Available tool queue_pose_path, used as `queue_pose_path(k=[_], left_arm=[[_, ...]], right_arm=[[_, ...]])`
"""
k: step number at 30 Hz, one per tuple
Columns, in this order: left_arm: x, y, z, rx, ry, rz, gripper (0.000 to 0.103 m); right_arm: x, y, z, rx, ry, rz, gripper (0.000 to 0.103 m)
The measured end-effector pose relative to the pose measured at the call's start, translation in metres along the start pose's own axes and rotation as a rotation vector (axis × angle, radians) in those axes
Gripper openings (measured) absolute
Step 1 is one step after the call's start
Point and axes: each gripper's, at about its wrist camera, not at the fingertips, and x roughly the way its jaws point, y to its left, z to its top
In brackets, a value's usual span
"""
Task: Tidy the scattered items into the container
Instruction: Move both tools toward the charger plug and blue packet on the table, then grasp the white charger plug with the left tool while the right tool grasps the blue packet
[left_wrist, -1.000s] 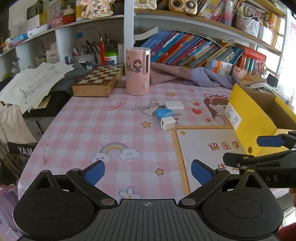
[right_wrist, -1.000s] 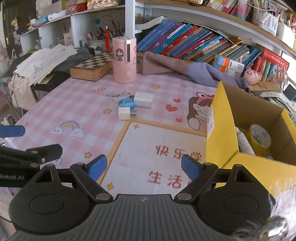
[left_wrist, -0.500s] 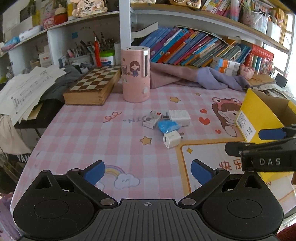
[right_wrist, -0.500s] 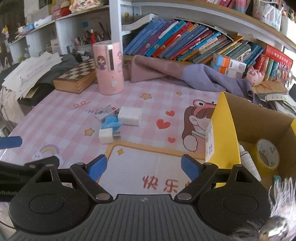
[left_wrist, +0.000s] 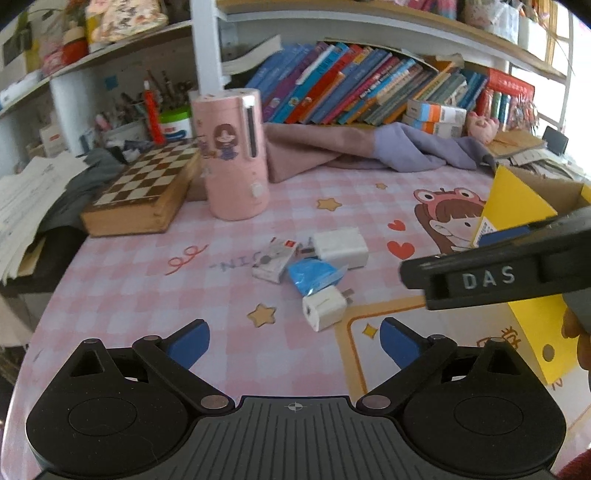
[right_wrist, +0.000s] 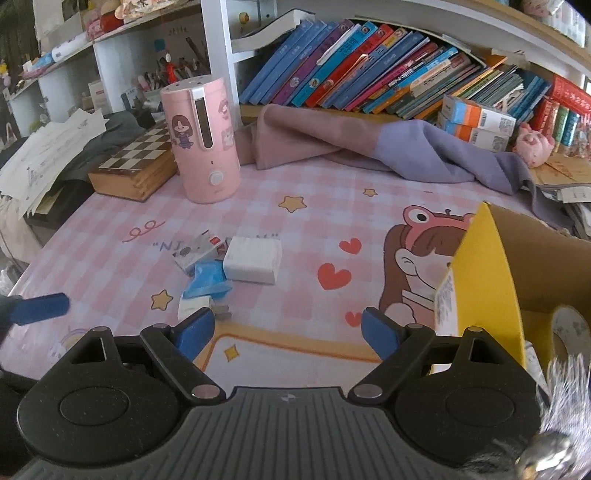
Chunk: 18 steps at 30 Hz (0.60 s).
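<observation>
Both the left gripper (left_wrist: 294, 338) and the right gripper (right_wrist: 288, 330) stand with jaws wide and empty over the pink bench (left_wrist: 122, 280), the scattered cluster lying just ahead of them and the yellow container (right_wrist: 484, 280) off to the right jaws' right side. The small white charger (left_wrist: 324, 309) is nearest, just ahead of the left jaws; I would square the jaws across its short sides and close gently. Its prongs point up and right, toward the container; its long axis runs that way.
</observation>
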Motion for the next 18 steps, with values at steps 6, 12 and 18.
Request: queue_pose_path(k=[6, 12, 18], left_arm=[[0.036, -0.013, 0.006, 0.015, 0.022, -0.009, 0.082], [0.064, -0.016, 0.01, -0.017, 0.058, -0.025, 0.062], [0.072, -0.008, 0.007, -0.032, 0.062, -0.036, 0.035]], right_arm=[[0.018, 0.001, 0.008, 0.0, 0.022, 0.009, 0.086], [0.029, 0.001, 0.014, -0.006, 0.037, 0.014, 0.086], [0.038, 0.002, 0.019, -0.011, 0.054, 0.032, 0.086]])
